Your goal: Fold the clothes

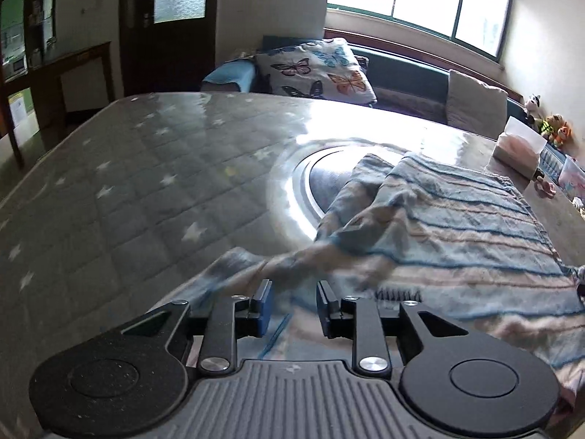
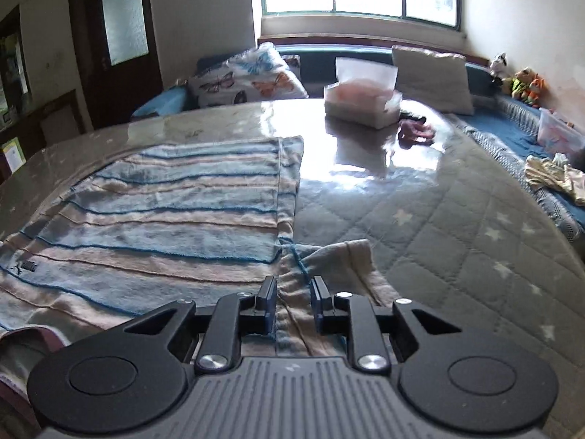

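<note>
A striped blue, white and pink garment lies spread on a glossy table with a grey star-quilted cover. In the left wrist view its left sleeve is bunched and blurred just ahead of my left gripper, whose jaws stand apart above the cloth. In the right wrist view the garment lies flat at left and its right sleeve sticks out ahead. My right gripper is open over the sleeve's seam.
A tissue box and a small pink item sit at the table's far side. A metal ring is set in the table's centre. A bench with pillows, plush toys and loose clothes runs beyond and to the right.
</note>
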The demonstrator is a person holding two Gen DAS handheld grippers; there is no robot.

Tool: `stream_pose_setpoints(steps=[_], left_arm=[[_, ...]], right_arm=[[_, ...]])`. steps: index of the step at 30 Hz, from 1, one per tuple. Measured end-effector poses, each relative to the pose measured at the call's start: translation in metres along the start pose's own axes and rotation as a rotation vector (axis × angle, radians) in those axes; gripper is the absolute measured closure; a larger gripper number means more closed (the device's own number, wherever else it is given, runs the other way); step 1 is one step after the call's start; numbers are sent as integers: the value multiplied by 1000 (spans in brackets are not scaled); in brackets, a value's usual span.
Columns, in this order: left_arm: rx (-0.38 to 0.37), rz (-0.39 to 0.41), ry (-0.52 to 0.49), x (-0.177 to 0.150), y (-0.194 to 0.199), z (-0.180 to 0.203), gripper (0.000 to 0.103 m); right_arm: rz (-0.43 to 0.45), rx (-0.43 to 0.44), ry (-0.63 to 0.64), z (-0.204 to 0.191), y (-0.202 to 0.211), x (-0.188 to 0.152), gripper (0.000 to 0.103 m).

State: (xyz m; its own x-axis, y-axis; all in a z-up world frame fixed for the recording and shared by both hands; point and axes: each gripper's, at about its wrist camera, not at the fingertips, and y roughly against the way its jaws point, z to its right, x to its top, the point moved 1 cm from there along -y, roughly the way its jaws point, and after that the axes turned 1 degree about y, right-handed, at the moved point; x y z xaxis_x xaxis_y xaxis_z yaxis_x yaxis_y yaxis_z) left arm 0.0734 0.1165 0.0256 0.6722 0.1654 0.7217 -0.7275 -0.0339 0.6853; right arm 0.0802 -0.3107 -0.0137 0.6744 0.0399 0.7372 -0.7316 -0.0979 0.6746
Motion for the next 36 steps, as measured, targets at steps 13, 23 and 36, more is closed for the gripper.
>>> stream_pose_setpoints(steps=[13,23,36], left_arm=[[-9,-7,-117,95,-99,63,71],[-23,-57,-174,119,-175,86,56],[-106,-60,-258,119,-202,106,83]], right_arm=[[-36,69,77,-2,-29,43,77],[-38,113,95,5,-84,109,76],[-39,99,35,19,-164,155,69]])
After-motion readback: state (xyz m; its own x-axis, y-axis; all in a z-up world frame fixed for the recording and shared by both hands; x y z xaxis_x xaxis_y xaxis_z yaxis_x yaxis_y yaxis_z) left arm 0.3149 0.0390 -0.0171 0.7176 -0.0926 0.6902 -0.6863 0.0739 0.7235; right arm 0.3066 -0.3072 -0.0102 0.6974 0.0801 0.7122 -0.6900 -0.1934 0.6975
